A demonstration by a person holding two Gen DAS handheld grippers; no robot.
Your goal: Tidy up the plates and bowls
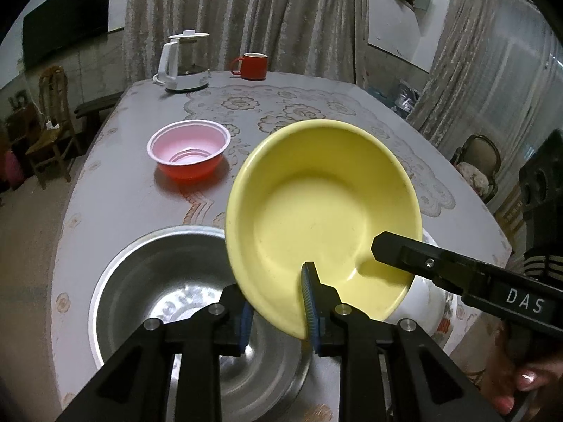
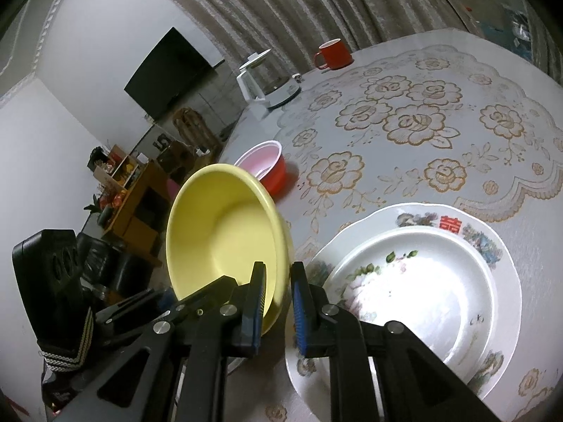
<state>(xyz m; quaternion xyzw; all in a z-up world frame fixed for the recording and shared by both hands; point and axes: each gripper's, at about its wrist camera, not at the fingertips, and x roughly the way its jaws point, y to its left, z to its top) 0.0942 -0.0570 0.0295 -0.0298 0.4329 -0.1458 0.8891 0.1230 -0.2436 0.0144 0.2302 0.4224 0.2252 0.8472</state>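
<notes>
On the left I see the pink-and-red plastic bowl (image 1: 189, 149) standing alone on the flower-patterned surface (image 1: 116, 204), well behind the wide steel bowl (image 1: 158, 281) that sits nearest my left camera. My left gripper (image 1: 278, 311) is closed onto the near rim of the shallow yellow plastic bowl (image 1: 316, 218), one blue pad inside the bowl and the other outside it, and the bowl is tilted with its far edge raised above the steel bowl's right side. To the right, my right gripper (image 2: 278, 311) straddles the same yellow bowl's rim; its jaws stand narrowly apart, and I cannot tell whether the pads actually press the rim. Further right, a white flower-painted soup plate (image 2: 415, 299) rests inside a larger white scallop-edged plate (image 2: 506, 267) on the surface.
</notes>
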